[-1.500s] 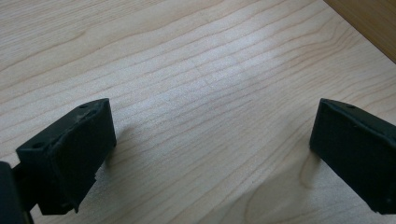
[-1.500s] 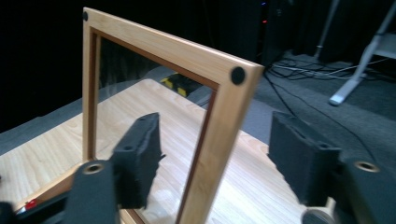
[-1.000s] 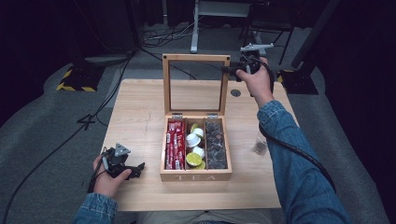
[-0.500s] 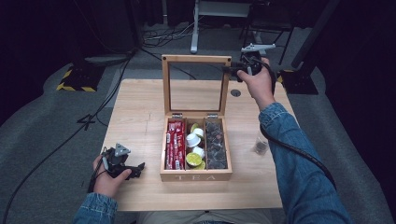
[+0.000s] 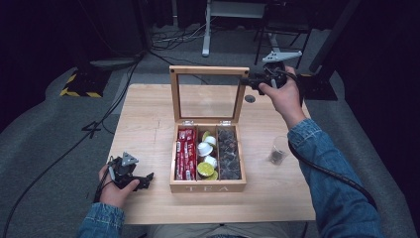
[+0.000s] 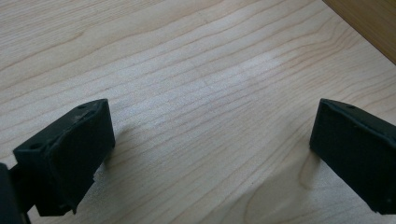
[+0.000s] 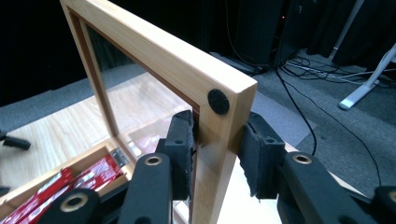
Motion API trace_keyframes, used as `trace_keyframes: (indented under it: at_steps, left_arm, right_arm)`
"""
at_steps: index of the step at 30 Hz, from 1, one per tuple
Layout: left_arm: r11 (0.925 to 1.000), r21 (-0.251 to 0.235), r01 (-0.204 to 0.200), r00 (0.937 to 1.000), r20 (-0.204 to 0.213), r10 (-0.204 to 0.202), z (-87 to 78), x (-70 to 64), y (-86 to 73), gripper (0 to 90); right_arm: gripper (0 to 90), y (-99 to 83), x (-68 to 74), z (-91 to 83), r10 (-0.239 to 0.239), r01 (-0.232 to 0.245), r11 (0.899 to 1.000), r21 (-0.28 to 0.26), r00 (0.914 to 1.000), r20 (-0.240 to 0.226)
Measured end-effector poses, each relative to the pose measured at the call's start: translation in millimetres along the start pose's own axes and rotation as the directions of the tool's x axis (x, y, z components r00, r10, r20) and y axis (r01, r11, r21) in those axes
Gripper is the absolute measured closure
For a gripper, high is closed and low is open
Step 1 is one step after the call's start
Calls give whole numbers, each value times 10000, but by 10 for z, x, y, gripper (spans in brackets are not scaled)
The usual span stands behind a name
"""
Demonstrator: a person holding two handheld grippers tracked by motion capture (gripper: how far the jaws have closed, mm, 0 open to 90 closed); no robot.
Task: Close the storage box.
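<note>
A wooden tea box (image 5: 208, 186) stands open at the middle of the table (image 5: 148, 114). Its glass-paned lid (image 5: 208, 71) is upright. Inside lie red packets (image 5: 185, 153), white and lime capsules (image 5: 205, 158) and dark items (image 5: 229, 153). My right gripper (image 5: 246, 82) is shut on the lid's upper right corner. In the right gripper view, the pads (image 7: 180, 140) press both faces of the lid frame (image 7: 187, 65), as my right gripper (image 7: 217, 149) clamps it below a black bumper dot (image 7: 218, 101). My left gripper (image 5: 148, 177) rests open at the front left, with bare wood between its jaws (image 6: 210, 154).
A small drinking glass (image 5: 279, 150) with something dark at its bottom stands right of the box. A round black grommet (image 5: 250, 98) sits in the tabletop behind the lid. Cables and stands lie on the floor beyond the table's far edge.
</note>
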State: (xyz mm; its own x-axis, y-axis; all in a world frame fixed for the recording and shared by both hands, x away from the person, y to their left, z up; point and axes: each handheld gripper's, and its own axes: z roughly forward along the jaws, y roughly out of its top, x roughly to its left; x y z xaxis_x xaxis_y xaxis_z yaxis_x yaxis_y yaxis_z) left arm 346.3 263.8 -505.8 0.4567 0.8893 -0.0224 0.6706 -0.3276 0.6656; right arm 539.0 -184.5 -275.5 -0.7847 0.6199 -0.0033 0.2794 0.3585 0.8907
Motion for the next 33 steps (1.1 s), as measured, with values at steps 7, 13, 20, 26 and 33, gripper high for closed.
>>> trace_keyframes:
  at_steps: [7, 13, 20, 26, 33]
  left_arm:
    - [10000, -2, 0, 10000, 9, 0, 0, 1, 0, 3]
    - [10000, -4, 5, 10000, 12, -5, 0, 1, 0, 3]
    - [10000, -6, 10, 10000, 8, -10, 1, 0, 0, 3]
    - [10000, -1, 2, 10000, 0, -2, 0, 0, 0, 3]
    - [10000, -8, 4, 10000, 15, -4, 1, 0, 0, 3]
  right_arm:
    - [665, -85, 202, -187, -288, 288, 9996, -2, 9993, -224]
    - [654, -171, 378, -321, -631, 633, 9980, 29, 9973, -388]
    - [634, -314, 554, -444, -1051, 1053, 9944, 2, 9923, -653]
    - [611, -428, 712, -516, -1399, 1407, 9900, 89, 9883, -616]
    - [582, -574, 839, -577, -1594, 1615, 9867, 203, 9841, -787]
